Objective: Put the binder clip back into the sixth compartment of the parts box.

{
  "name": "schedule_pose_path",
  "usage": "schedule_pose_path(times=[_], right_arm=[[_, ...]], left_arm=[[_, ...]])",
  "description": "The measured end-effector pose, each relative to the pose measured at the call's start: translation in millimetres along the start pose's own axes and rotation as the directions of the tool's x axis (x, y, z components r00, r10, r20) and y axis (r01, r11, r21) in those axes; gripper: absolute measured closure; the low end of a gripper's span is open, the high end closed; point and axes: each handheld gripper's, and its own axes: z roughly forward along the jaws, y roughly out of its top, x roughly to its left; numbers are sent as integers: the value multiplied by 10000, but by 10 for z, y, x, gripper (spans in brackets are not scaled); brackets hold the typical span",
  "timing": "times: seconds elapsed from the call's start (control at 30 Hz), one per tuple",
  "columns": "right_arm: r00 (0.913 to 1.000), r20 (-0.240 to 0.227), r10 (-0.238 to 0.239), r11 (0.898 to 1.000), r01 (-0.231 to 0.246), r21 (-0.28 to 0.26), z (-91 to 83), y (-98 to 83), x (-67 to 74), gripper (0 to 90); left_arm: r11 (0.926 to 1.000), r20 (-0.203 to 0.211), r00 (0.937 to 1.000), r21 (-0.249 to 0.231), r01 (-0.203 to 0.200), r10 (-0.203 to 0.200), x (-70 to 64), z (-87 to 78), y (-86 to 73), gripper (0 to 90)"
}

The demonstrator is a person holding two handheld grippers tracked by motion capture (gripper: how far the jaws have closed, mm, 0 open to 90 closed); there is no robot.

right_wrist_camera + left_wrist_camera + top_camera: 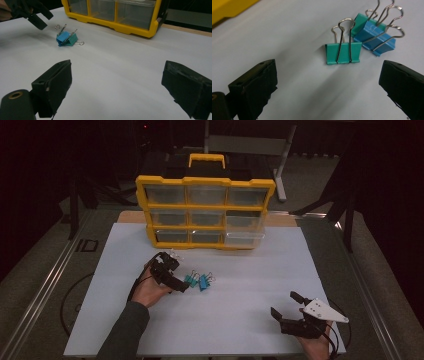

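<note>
Three small clips on the white counter [225, 320], near the yellow drawer box [205, 212]. Left tool [327, 82] spread wide, just short of the green clip [343, 53]. Right tool [117, 87] spread too, far right, gripping nothing. Probably light, stiff, slippery; best pinched across the flat body.

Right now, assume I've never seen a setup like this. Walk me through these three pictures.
A person holds a hand-held two-jaw gripper in each hand at a table. One picture looks down from above; the other two come from cameras riding on the grippers, looking along their black jaws.

On the white table lie three binder clips: a green binder clip in front, and a blue binder clip touching a second green clip behind it. At the back stands a yellow drawer organizer, one lower right drawer pulled out.

The left gripper is open beside the clips. The right gripper is open, apart. Neither holds anything.
</note>
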Motion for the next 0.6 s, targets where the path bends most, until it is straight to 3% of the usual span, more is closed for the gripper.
schedule_pose_path(times=[0.17, 0.37, 0.6], right_arm=[[10000, 26, 20, 10000, -20, 8, -1, -1, -4, 93], [10000, 32, -9, 10000, 9, 33, 2, -1, -3, 93], [10000, 69, 32, 10000, -32, 42, -3, -1, -8, 93]], left_arm=[[9996, 107, 9999, 285, 57, -60, -10, 81, 15, 32], [9992, -64, 10000, 393, 64, -61, -48, 144, 42, 44], [9997, -153, 9999, 225, 53, -50, -124, 194, 108, 159]])
